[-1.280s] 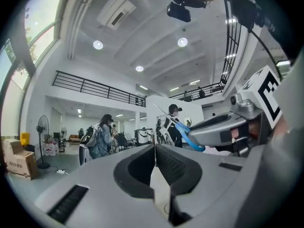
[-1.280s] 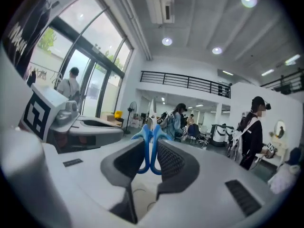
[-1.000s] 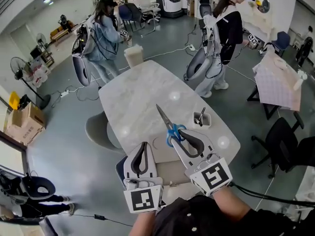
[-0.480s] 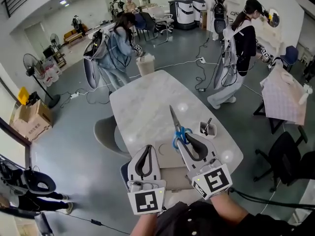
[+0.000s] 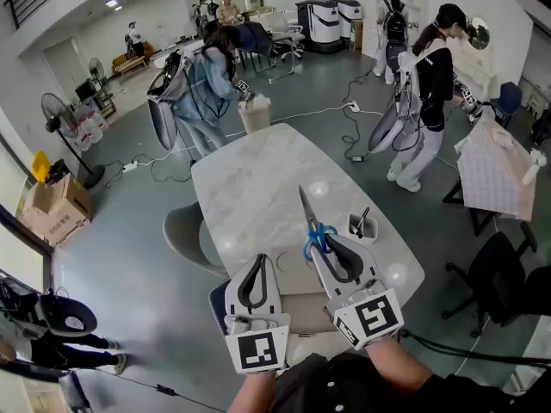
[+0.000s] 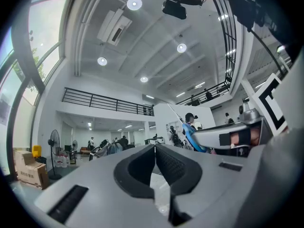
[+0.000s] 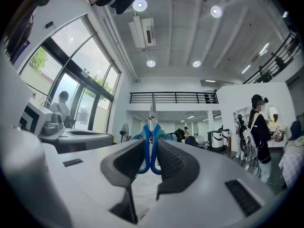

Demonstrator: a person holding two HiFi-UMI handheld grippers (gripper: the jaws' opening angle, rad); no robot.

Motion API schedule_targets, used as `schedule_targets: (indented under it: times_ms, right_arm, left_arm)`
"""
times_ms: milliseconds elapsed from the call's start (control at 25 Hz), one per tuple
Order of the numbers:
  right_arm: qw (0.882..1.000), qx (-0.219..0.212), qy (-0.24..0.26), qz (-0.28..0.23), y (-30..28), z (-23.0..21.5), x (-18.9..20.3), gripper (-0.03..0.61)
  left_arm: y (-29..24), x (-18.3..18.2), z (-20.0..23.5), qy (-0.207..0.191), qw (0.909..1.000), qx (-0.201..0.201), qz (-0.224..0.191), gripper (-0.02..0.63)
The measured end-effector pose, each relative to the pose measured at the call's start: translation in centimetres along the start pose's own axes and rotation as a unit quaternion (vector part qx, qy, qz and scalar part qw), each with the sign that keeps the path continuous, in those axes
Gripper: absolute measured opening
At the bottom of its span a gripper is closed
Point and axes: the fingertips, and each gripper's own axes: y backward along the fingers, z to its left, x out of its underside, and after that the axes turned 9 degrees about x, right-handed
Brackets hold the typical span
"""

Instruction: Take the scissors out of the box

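Note:
In the head view my right gripper [image 5: 327, 241] is shut on the blue handles of the scissors [image 5: 313, 229]. Their closed blades point away over the white marble table [image 5: 258, 179]. The right gripper view shows the blue handle loops of the scissors [image 7: 152, 120] pinched between the pads, blades upright. My left gripper [image 5: 256, 259] is beside it on the left, shut and empty, and its pads meet in the left gripper view [image 6: 155, 147]. A flat pale box [image 5: 287, 275] lies on the near end of the table, partly hidden by both grippers. In the left gripper view the scissors [image 6: 189, 128] are at the right.
A small white cup with a pen [image 5: 362, 226] stands just right of the scissors. A pale bucket [image 5: 255, 114] sits at the table's far end. A grey chair [image 5: 182, 231] is at the left and a black chair [image 5: 504, 265] at the right. Several people stand further back.
The head view has shifted a little. Both grippers stay about where they were, the scissors still held. The person at the back right has stepped along.

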Motion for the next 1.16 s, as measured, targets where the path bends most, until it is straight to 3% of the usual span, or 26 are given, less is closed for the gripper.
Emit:
schedule_targets:
  times_ms: [920, 1160]
  right_arm:
    - [1.000, 0.000, -0.008, 0.007, -0.4, 0.1, 0.1, 0.081]
    - [1.000, -0.001, -0.009, 0.005, 1.8, -1.5, 0.7, 0.081]
  left_arm:
    - [-0.3, 0.1, 0.1, -0.001, 1.0000, 0.003, 0.001, 0.017]
    - [-0.2, 0.7, -2.6, -0.001, 1.0000, 0.002, 0.002, 0.017]
